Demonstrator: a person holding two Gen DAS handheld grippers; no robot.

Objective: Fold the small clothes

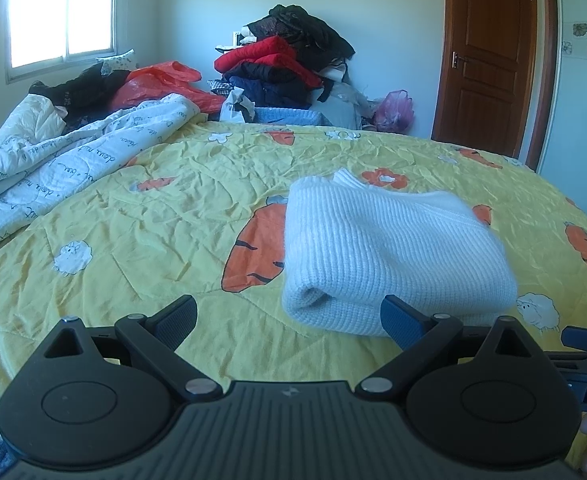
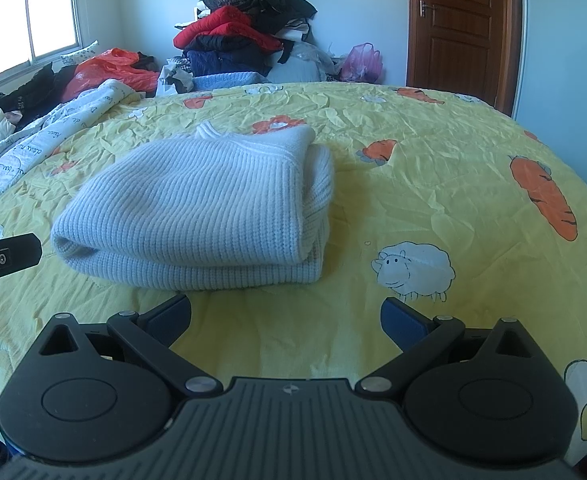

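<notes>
A white ribbed knit sweater point(image 1: 389, 248) lies folded in a compact stack on the yellow carrot-print bedspread point(image 1: 153, 216). It also shows in the right wrist view point(image 2: 197, 204). My left gripper point(image 1: 289, 320) is open and empty, just in front of the sweater's near left corner. My right gripper point(image 2: 285, 320) is open and empty, just in front of the sweater's near right corner. Neither gripper touches the sweater. A finger of the other gripper shows at the edge of each view point(image 1: 585, 338) point(image 2: 9, 256).
A white quilt with writing point(image 1: 53, 172) is bunched on the bed's left. A pile of dark and red clothes point(image 1: 285, 64) and an orange bag point(image 1: 161, 84) sit beyond the far edge. A brown door point(image 1: 489, 56) stands at the right.
</notes>
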